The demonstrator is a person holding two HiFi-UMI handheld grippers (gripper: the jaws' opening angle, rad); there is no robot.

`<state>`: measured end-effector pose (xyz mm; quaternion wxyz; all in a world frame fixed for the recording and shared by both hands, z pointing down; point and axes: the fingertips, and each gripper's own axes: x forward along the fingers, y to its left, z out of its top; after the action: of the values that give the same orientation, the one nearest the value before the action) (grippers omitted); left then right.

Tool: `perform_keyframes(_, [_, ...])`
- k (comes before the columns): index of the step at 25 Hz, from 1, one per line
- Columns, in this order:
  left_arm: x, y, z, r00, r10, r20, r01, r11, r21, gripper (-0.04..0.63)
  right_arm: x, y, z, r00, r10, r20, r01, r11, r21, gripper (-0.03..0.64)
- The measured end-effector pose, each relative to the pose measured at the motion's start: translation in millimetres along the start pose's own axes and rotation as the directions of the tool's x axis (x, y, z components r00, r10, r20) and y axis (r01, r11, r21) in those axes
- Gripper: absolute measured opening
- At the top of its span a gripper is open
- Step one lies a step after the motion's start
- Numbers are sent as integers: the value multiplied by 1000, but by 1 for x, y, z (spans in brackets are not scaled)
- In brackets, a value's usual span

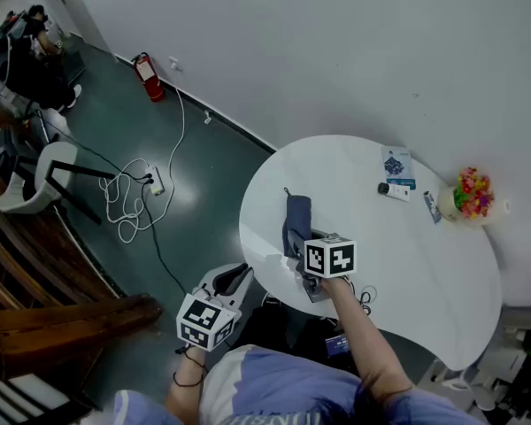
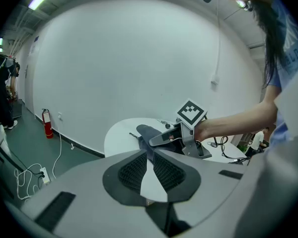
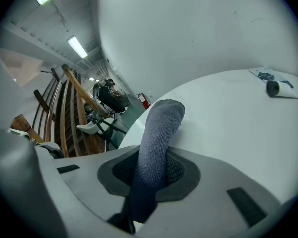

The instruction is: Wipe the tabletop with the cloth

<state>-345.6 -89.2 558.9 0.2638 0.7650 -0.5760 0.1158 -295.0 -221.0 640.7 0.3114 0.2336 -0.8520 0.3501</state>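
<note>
A dark blue-grey cloth (image 1: 296, 218) lies on the left part of the round white table (image 1: 407, 255). My right gripper (image 1: 303, 248) is shut on the cloth's near end. In the right gripper view the cloth (image 3: 159, 128) runs out from between the jaws of the right gripper (image 3: 151, 170) and drapes onto the table (image 3: 228, 118). My left gripper (image 1: 233, 279) hovers off the table's left edge, shut on nothing. The left gripper view shows the left gripper (image 2: 150, 157) pointing at the table (image 2: 119, 133), the cloth (image 2: 144, 133) and the right gripper (image 2: 161, 139).
At the table's far right stand a pot of flowers (image 1: 472, 195), a booklet (image 1: 397, 165), a small tube (image 1: 394, 189) and a card (image 1: 432, 206). A cable (image 1: 365, 297) lies near my right arm. The floor holds a fire extinguisher (image 1: 147, 76), a power strip (image 1: 156, 181) and a chair (image 1: 44, 180).
</note>
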Motion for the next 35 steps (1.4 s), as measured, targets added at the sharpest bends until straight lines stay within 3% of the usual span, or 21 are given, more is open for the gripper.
perform_keyframes(8, [56, -80, 27, 991, -133, 2, 133, 988, 84, 34, -78, -97, -22, 991, -126, 54, 120, 988, 102, 71])
perform_keyframes(18, [129, -237, 46, 933, -356, -51, 359, 917, 175, 34, -217, -234, -65, 941, -315, 120, 278, 927, 253, 71])
perform_keyframes(27, [188, -370, 45, 859, -494, -136, 512, 820, 256, 34, -365, -375, -149, 851, -511, 119, 426, 806, 412, 71])
perform_keyframes(35, [219, -467, 34, 809, -558, -187, 588, 763, 269, 34, -493, -477, -243, 761, -646, 56, 533, 672, 514, 71])
